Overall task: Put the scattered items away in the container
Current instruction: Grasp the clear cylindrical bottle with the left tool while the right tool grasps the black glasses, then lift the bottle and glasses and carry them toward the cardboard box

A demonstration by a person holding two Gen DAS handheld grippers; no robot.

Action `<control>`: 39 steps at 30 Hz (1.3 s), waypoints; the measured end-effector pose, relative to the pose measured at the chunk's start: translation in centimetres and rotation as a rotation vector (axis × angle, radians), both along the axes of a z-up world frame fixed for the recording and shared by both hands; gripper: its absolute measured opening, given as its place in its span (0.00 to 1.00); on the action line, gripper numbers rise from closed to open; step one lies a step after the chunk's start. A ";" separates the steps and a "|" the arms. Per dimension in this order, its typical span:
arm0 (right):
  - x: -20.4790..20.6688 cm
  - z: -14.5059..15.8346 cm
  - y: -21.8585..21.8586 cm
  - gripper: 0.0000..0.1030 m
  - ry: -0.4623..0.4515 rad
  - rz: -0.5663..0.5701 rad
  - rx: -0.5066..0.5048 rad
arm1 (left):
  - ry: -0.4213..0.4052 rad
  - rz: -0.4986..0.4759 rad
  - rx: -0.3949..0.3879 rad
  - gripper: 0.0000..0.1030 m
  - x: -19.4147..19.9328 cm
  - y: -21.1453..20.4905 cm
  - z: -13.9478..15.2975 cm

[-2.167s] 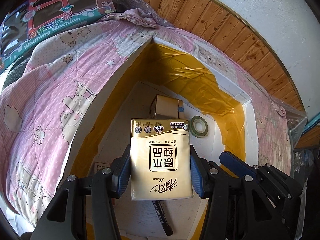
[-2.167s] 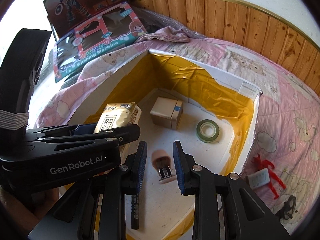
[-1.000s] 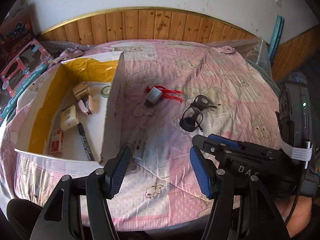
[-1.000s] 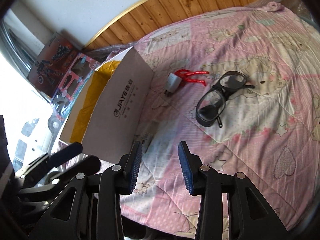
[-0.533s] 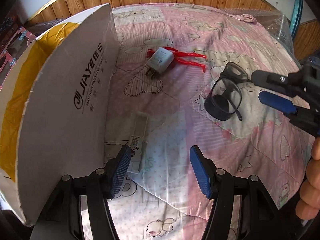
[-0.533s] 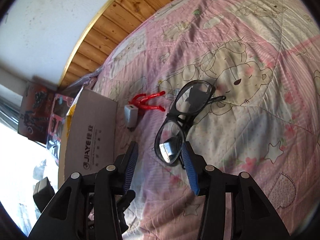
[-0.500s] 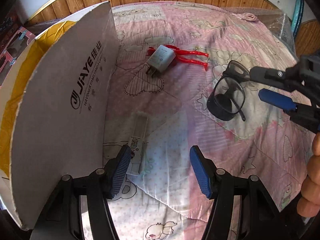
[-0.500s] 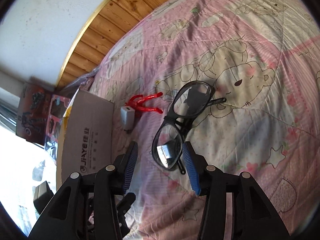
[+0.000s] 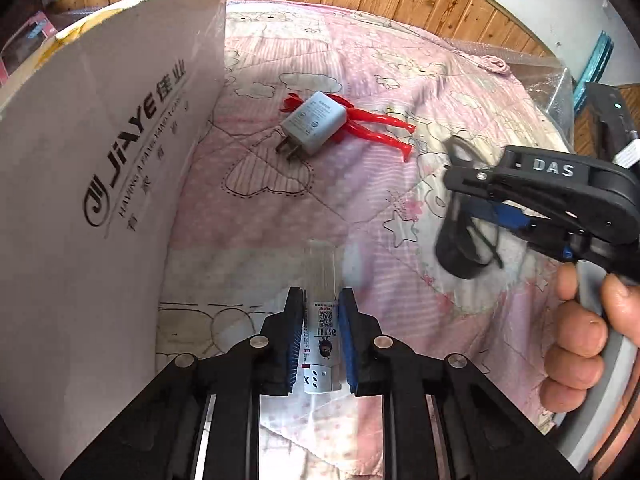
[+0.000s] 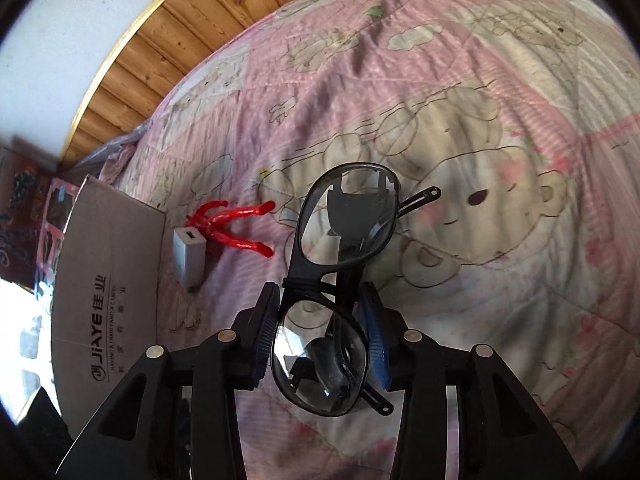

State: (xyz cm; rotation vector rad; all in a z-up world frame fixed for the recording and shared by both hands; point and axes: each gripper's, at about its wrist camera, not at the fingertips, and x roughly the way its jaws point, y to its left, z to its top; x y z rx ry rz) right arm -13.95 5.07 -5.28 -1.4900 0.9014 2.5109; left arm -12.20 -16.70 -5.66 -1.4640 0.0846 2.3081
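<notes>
Left gripper (image 9: pixel 319 334) jaws closed on a clear plastic tube with a printed white label (image 9: pixel 319 320), its clear end projecting ahead of the jaws. Right gripper (image 10: pixel 323 346) jaws clamp the near lens of black-framed clear-lens glasses (image 10: pixel 334 292); far lens ahead. The white cardboard box (image 9: pixel 100 168) stands left of both jaws. Risk: lens pinched edgewise may pivot or slip free; the smooth tube may slide.
</notes>
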 end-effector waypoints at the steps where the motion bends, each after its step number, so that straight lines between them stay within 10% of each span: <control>1: 0.2 0.1 0.1 0.42 -0.004 0.003 0.007 | 0.004 0.005 0.002 0.23 -0.1 -0.3 0.0; 6: -0.3 -1.2 -0.1 0.46 0.019 0.024 0.020 | 0.041 -0.055 -0.052 0.38 0.5 0.2 -1.2; 8: -0.5 -1.3 -0.2 0.42 0.046 0.031 0.037 | 0.060 -0.078 -0.074 0.19 1.0 0.8 -1.0; 17: 2.6 -1.3 2.0 0.40 0.075 -0.055 -0.211 | 0.048 -0.059 -0.028 0.19 3.0 1.4 0.8; 39: 9.7 1.2 -0.5 0.40 0.056 0.017 -0.159 | 0.085 -0.059 0.004 0.19 7.9 2.1 5.2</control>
